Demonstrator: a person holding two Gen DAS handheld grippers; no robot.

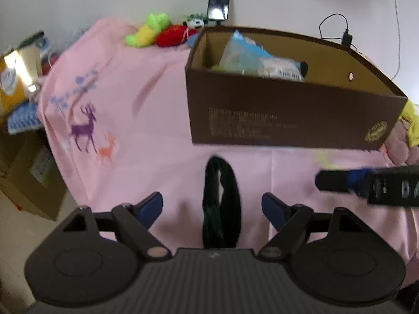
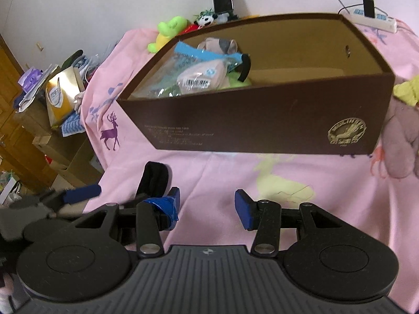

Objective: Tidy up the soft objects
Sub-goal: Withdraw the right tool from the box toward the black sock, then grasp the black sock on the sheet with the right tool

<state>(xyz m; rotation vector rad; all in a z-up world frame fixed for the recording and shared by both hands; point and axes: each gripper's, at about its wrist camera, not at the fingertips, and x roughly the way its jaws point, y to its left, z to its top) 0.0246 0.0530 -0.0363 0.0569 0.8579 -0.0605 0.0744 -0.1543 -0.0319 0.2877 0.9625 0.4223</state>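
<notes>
Your left gripper (image 1: 212, 206) hangs with fingers apart astride the dark sock (image 1: 221, 204), which lies on the pink cloth in front of the brown box (image 1: 288, 110). Close on it next. Right gripper (image 2: 207, 206) is spread, empty.

The brown box (image 2: 262, 120) walls off the far side, leaving open pink cloth (image 2: 222, 172) before it, with a black band (image 1: 221, 204) lying there.
</notes>
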